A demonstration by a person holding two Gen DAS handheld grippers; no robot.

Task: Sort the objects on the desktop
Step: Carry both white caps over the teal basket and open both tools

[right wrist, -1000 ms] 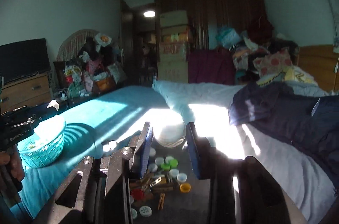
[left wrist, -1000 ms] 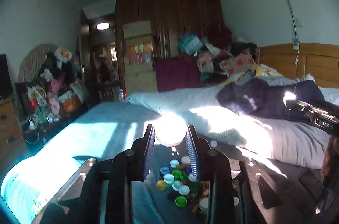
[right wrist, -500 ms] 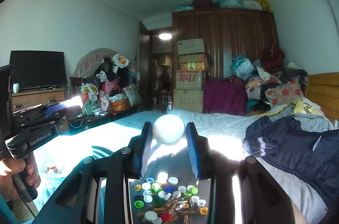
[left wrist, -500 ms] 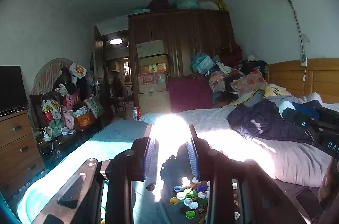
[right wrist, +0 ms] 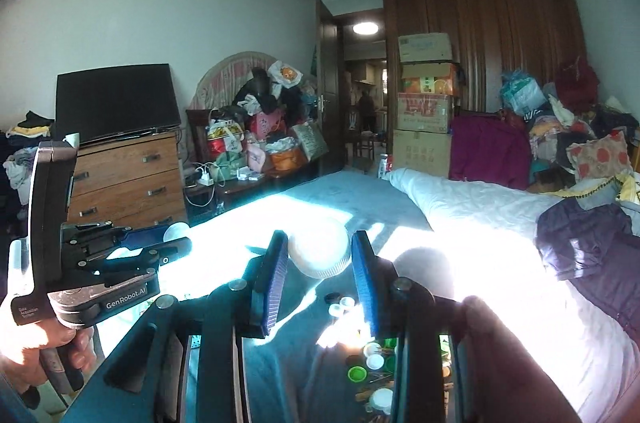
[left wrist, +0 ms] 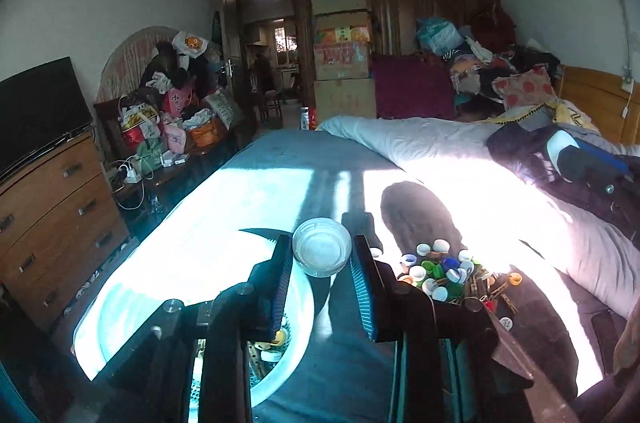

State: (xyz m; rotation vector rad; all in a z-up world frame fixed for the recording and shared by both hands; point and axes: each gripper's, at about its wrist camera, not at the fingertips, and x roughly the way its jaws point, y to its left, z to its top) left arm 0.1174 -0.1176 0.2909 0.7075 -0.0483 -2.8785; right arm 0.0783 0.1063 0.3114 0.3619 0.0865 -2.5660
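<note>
Left gripper (left wrist: 322, 287): black frame, two flat fingers (left wrist: 280, 283) with blue ribbed pads, round silver screws on the arms at 7 and 5 o'clock.
Right gripper (right wrist: 320, 283): same black build, blue ribbed pads, silver screw heads.
Left body, from the right wrist view: black, white "GenRobot.AI" lettering, blue front section.
Hand (right wrist: 36, 351): bare, no sleeve visible.

On the bed (left wrist: 280, 175), a pile of caps (left wrist: 440, 271) lies right of the left tool (left wrist: 322, 259), a basket (left wrist: 296, 343) lower left beneath it. A lid (left wrist: 322, 253) sits between that tool's fingers. Behind the bed stand boxes (left wrist: 342, 55) before a wardrobe (left wrist: 420, 3); a dresser (left wrist: 52, 215) stands left, a TV (left wrist: 40, 107) on it. Clothes (left wrist: 568, 167) lie on the bed's right. In the right wrist view, another lid (right wrist: 320, 251) sits within the right tool (right wrist: 320, 263).
</note>
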